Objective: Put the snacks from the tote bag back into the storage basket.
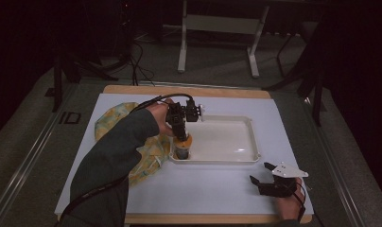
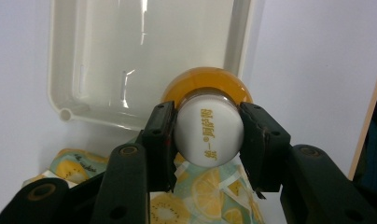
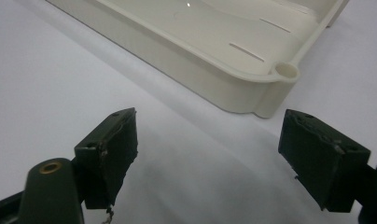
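High view shows the left tongs pointing down at the near left corner of the shallow cream plastic tray, clamped on a small bottle with a white cap and an orange body. In the left gripper view the bottle sits squarely between the two black pads, its white cap facing the camera and its long axis running away toward the tray, so it stands roughly upright over that corner; whether its base touches the tray floor I cannot tell. Beside it lies a crumpled cloth printed with lemons and kiwis. The right tongs rest well apart on the white-covered table, their pads spread wide on nothing, so the left hand is the one at the bottle.
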`<act>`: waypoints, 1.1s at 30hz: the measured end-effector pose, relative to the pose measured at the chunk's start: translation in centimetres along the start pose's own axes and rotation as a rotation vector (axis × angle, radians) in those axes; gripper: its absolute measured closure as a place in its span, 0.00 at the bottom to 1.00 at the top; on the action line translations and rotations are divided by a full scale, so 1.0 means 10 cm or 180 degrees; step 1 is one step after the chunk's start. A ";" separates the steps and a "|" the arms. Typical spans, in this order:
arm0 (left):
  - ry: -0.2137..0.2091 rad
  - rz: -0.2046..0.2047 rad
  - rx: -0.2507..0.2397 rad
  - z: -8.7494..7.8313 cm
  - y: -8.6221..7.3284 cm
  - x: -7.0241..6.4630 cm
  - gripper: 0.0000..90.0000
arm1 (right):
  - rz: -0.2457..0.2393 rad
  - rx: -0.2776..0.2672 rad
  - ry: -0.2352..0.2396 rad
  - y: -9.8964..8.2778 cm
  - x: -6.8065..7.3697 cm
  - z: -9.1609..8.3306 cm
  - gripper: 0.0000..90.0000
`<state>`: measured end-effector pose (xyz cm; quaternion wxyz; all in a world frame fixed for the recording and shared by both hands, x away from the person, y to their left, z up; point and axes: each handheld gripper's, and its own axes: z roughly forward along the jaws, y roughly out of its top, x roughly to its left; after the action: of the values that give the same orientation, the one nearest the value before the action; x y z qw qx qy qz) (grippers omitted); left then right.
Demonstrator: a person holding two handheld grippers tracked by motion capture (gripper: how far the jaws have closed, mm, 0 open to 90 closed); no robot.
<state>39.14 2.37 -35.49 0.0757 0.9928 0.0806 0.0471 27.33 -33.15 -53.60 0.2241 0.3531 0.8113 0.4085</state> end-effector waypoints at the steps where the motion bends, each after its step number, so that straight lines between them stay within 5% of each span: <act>1: -0.0001 -0.0005 -0.0009 0.00 0.00 0.00 0.64 | 0.0001 0.0001 -0.0001 0.00 0.00 0.00 0.21; 17: -0.0039 -0.0095 -0.0013 0.08 -0.01 0.00 0.52 | -0.0003 0.0011 -0.0005 0.00 0.00 0.00 0.21; 33: 0.0043 -0.0087 -0.0114 -0.07 -0.03 -0.05 0.51 | 0.0000 0.0009 -0.0004 0.00 0.00 0.00 0.21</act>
<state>38.52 2.69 -34.93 0.0936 0.9897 0.0938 0.0542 27.32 -33.11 -53.60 0.2241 0.3538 0.8117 0.4072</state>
